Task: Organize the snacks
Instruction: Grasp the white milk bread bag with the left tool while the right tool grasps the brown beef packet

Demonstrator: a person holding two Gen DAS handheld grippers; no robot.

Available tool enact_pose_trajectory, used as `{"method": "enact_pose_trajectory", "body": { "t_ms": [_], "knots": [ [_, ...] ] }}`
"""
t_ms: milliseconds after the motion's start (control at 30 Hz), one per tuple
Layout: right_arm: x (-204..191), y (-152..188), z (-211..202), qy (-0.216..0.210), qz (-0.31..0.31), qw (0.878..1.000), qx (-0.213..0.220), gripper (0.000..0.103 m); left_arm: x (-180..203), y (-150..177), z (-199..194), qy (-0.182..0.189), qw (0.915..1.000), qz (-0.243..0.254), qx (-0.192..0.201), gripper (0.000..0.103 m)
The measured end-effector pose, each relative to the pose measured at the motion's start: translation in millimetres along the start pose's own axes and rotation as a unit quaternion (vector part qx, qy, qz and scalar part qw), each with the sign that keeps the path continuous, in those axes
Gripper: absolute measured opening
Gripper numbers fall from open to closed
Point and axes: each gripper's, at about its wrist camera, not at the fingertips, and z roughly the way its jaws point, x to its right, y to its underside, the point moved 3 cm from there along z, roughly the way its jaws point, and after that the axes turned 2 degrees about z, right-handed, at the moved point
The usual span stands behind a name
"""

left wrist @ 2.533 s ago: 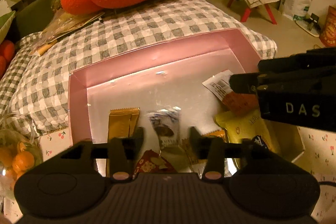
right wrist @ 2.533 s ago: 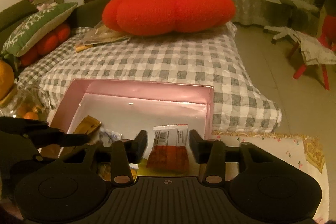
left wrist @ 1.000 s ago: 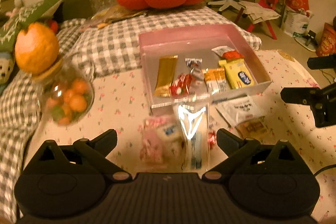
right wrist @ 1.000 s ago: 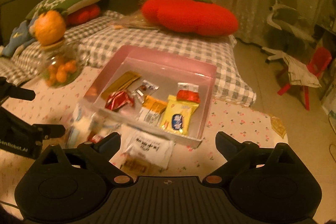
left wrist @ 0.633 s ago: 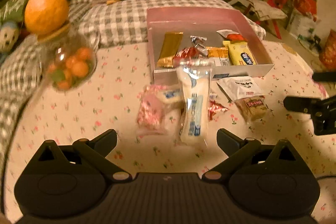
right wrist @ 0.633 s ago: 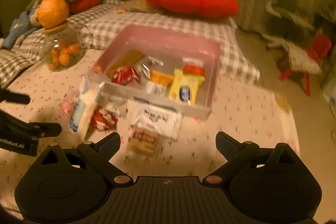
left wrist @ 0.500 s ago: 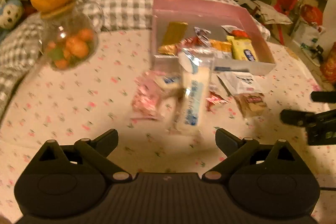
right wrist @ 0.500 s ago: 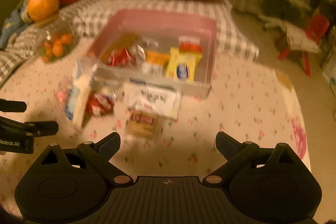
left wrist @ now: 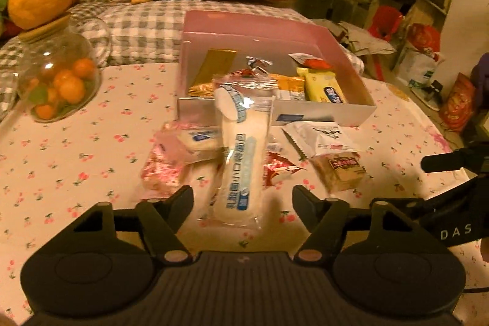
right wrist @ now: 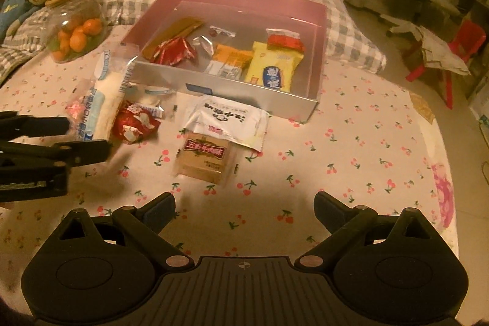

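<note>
The left gripper [left wrist: 243, 197] has just been closing, yet its jaws remain apart around the near end of the long white snack packet [left wrist: 243, 161], untouched. The right gripper [right wrist: 244, 203] gapes wide, the brown biscuit packet [right wrist: 204, 158] just ahead, left of centre.

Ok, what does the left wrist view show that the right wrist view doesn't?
Only left wrist: the pink packet beside the long white packet, which lies between the left gripper fingers, unpinched. Only right wrist: the red wrapper inside the pink box. Both: box, white sachet, brown biscuit pack, orange jar.
</note>
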Motion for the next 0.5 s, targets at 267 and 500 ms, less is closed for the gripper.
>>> {"method": "enact_pose_trajectory", "body": {
  "t_ms": [267,500],
  "knots": [
    [-4.2,5.7,11.6,-0.047,0.007,0.999,0.009,0.099,1.3,-0.4,6.6,0.002,0.9999,0.012,0.002,0.046],
    [-6.0,10.5,25.4,-0.061,0.025,0.998,0.009,0.099,-8.4,-0.2,4.0,0.01,0.9997,-0.003,-0.02,0.028]
  ]
}}
